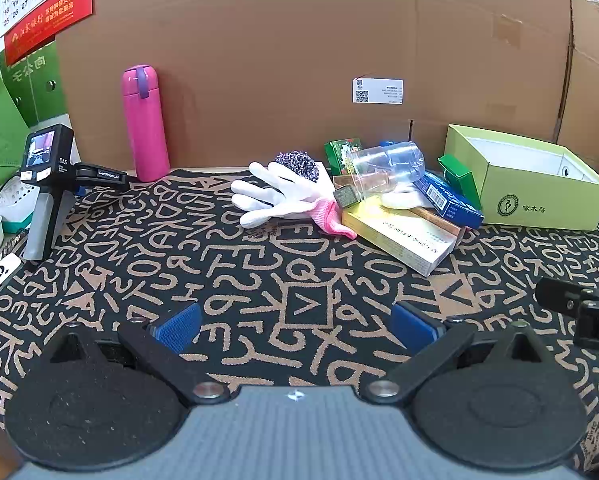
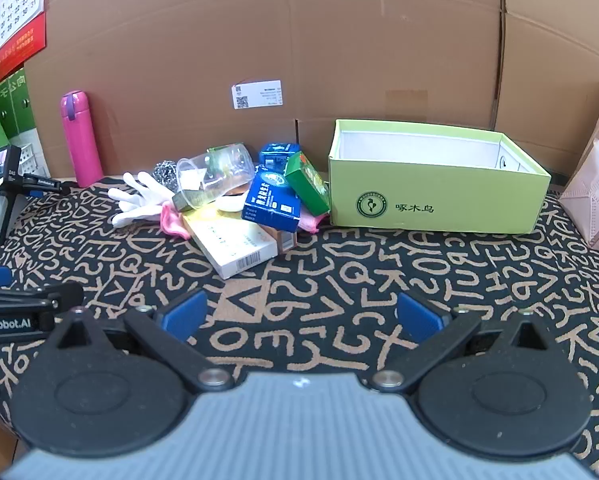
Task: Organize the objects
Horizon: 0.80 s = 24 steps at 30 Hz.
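Note:
A pile lies at the back of the patterned cloth: a white glove with a pink cuff, a steel scourer, a clear plastic cup on its side, a yellow-white flat box, a blue box and a green box. An open light-green box stands to the pile's right. My left gripper and right gripper are open and empty, low over the cloth in front of the pile.
A pink bottle stands at the back left before a cardboard wall. A spare gripper on a stand sits at the left. A pink bag stands at the right edge.

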Motion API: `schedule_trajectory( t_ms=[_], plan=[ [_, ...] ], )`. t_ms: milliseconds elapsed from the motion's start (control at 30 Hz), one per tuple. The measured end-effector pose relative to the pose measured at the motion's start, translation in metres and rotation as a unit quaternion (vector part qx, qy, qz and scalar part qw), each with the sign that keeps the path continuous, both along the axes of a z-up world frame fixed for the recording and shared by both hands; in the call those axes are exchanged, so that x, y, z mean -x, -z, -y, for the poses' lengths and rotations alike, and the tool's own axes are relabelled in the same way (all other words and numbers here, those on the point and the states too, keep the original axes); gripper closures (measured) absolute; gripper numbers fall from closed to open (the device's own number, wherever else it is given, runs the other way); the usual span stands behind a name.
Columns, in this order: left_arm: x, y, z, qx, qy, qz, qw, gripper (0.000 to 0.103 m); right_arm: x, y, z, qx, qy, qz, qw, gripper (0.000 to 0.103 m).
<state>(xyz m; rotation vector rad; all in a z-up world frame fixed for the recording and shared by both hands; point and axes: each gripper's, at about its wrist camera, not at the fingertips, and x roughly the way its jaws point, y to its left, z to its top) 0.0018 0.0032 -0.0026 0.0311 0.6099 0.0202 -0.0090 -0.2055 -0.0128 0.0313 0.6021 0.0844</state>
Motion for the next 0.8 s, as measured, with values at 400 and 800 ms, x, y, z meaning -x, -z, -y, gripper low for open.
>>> schedule_trajectory(
  t_ms=[400, 800],
  plan=[
    [-0.0013, 0.0028, -0.0001, 0.003, 0.000, -0.003, 1.0000, 0.000, -0.0008, 0.0025, -0.0009, -0.001, 0.002, -0.003, 1.000, 0.000],
    [-0.0043, 0.0041, 0.0019, 0.003, 0.002, -0.006, 1.0000, 0.000, -0.0051, 0.0045, -0.0004, -0.003, 0.001, -0.009, 1.000, 0.000]
  ],
)
